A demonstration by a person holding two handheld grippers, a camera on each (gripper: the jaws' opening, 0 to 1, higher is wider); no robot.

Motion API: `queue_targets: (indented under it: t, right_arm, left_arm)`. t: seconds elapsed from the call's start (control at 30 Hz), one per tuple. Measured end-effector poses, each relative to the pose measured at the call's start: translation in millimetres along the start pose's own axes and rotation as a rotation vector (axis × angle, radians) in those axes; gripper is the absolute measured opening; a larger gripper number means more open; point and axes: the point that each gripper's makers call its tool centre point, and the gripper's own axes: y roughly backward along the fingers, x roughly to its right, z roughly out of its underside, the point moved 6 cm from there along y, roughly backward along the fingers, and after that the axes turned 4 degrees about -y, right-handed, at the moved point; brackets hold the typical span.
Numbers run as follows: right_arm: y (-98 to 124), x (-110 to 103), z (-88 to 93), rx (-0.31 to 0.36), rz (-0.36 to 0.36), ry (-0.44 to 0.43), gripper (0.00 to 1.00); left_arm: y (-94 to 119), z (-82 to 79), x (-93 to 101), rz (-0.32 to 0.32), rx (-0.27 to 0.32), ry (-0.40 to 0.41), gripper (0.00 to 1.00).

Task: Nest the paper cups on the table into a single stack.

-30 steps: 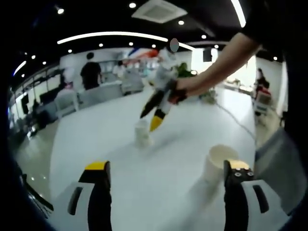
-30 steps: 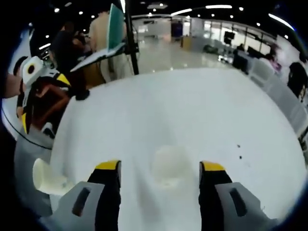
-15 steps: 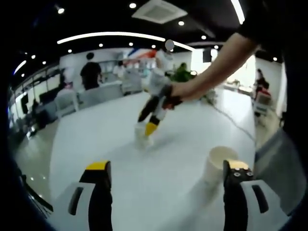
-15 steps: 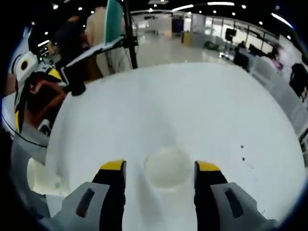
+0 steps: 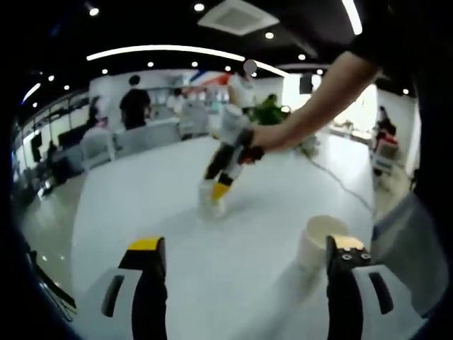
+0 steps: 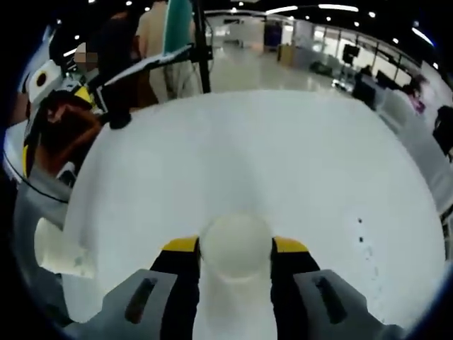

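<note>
**Right gripper view: jaws around a paper cup, second cup waiting by the left gripper**

Right gripper view shows the right hand-held gripper (image 6: 236, 248) with its two yellow-tipped jaws set on either side of a white paper cup (image 6: 236, 244), both jaws touching or nearly touching its wall; the cup stands upright, mouth up, on the white table (image 6: 297, 156), toward the table's near edge; whether the jaws are pressing it cannot be told. A second paper cup (image 6: 58, 248) stands by the table's left edge in this view, with the left hand-held gripper (image 6: 44, 120) above it.

Left gripper view has the left hand-held gripper's jaws wide apart with nothing between them; the second cup stands just beside the right jaw, near the table's edge, its open mouth up; the right hand-held gripper is down over the first cup near the middle of the table, held by a person's hand (image 5: 265, 136); people stand in the room beyond the far edge.
</note>
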Motion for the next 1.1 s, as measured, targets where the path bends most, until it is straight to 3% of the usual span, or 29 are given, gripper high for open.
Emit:
queue_targets:
  t: [0.5, 0.87, 1.1]
  right_arm:
    - [13.6, -5.7, 0.0, 0.017, 0.002, -0.019, 0.35]
    - [49.6, -12.9, -6.5, 0.064, 0.031, -0.022, 0.35]
    - [88.1, -26.7, -21.2, 0.147, 0.074, -0.001, 0.35]
  left_arm:
    - [0.2, -3.1, 1.9, 0.008, -0.005, 0.010, 0.92]
    - [-0.6, -16.1, 2.8, 0.020, 0.020, -0.012, 0.92]
    - [-1.5, -15.6, 6.2, 0.040, 0.009, -0.020, 0.91]
